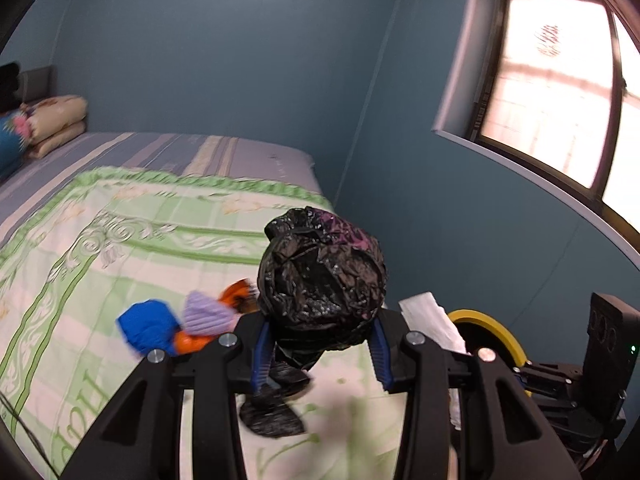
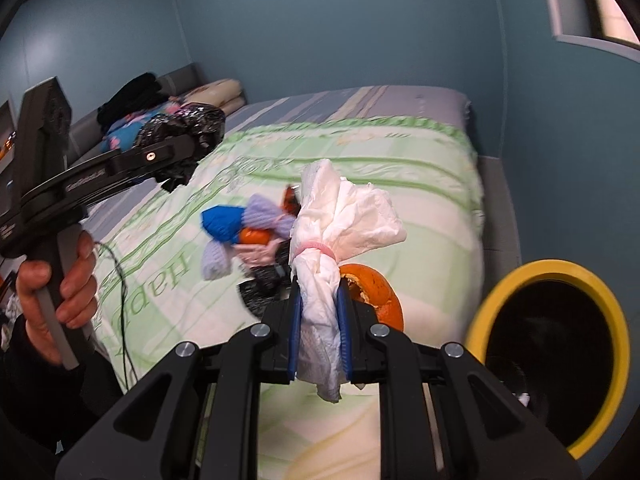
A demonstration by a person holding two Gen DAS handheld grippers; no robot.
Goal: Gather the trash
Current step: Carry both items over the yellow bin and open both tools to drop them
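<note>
The left gripper (image 1: 320, 354) is clamping a crumpled black bag (image 1: 322, 276) mid-frame while the right gripper (image 2: 319, 326) is pinching a white tissue wad (image 2: 340, 220) at centre, both lifted but not yet binned, the yellow-rimmed bin (image 2: 500, 292) is waiting lower right, and orange peel (image 2: 374, 290) and small scraps are lying uncollected on the bed (image 2: 420, 168).

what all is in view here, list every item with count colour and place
black plastic bag: 1, black, crumpled, clamped in left gripper
white tissue bundle: 1, white with pink band, clamped in right gripper
bin: 1, yellow rim, dark inside, right of bed
orange peel: 1, orange, on quilt
blue and lilac knit items: a small pile, on quilt
quilt: 1, green and white, on bed
folded bedding: stack, cream, at bed's head
window: 1, on blue wall
left gripper: 1, black
right gripper: 1, black
hand: 1, gripping left handle
</note>
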